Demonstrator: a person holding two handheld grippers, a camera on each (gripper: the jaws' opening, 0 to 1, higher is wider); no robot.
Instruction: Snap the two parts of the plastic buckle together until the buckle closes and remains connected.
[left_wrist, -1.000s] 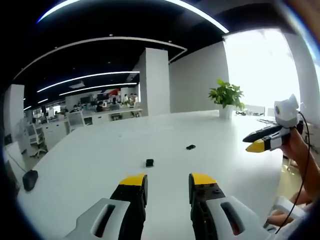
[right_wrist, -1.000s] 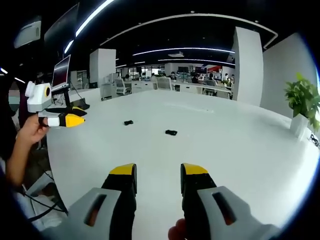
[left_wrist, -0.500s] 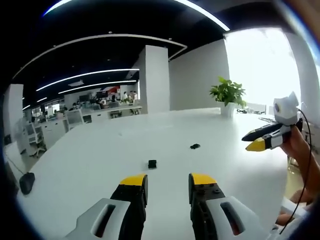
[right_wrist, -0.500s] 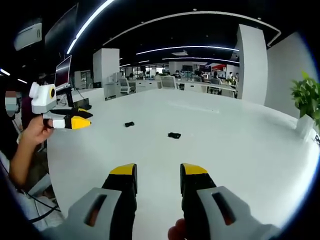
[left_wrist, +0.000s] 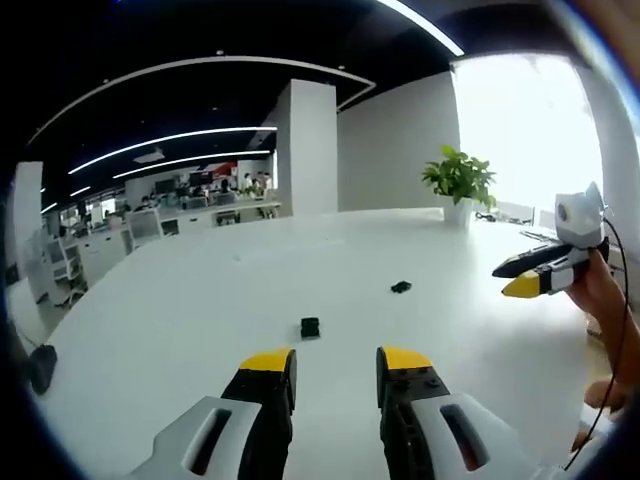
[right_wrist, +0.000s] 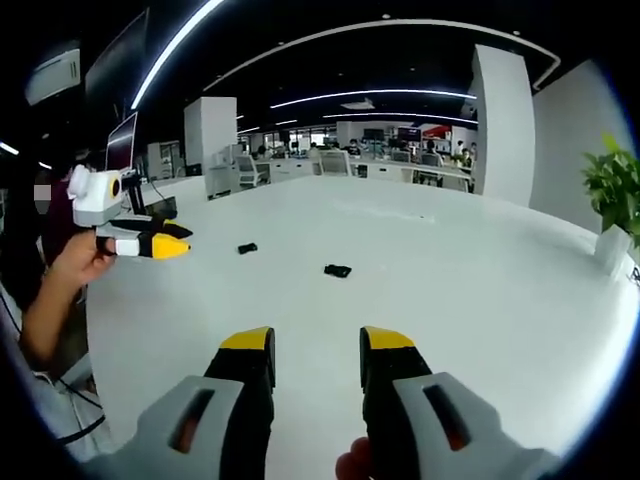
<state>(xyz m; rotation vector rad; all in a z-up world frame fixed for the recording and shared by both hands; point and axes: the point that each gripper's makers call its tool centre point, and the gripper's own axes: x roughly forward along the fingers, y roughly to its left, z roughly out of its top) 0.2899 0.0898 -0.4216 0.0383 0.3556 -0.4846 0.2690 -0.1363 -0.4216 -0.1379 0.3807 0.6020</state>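
Two small black buckle parts lie apart on the white table (left_wrist: 180, 310). In the left gripper view one part (left_wrist: 310, 327) lies just ahead of my left gripper (left_wrist: 335, 365), the other part (left_wrist: 401, 287) farther right. My left gripper is open and holds nothing. In the same view the right gripper (left_wrist: 522, 285) hovers at the right in a hand. In the right gripper view my right gripper (right_wrist: 317, 345) is open and holds nothing. One part (right_wrist: 338, 270) lies ahead of it, the other part (right_wrist: 246, 248) to the left, near the left gripper (right_wrist: 168, 246).
A potted plant (left_wrist: 458, 180) stands at the table's far side, also in the right gripper view as the plant (right_wrist: 615, 190). A dark object (left_wrist: 40, 368) sits near the table's left edge. A monitor (right_wrist: 122, 146) stands behind the person's hand (right_wrist: 75, 262). Office desks fill the background.
Both views have shifted slightly with the hands. The buckle parts have stayed in place on the table, and both grippers have stayed open.
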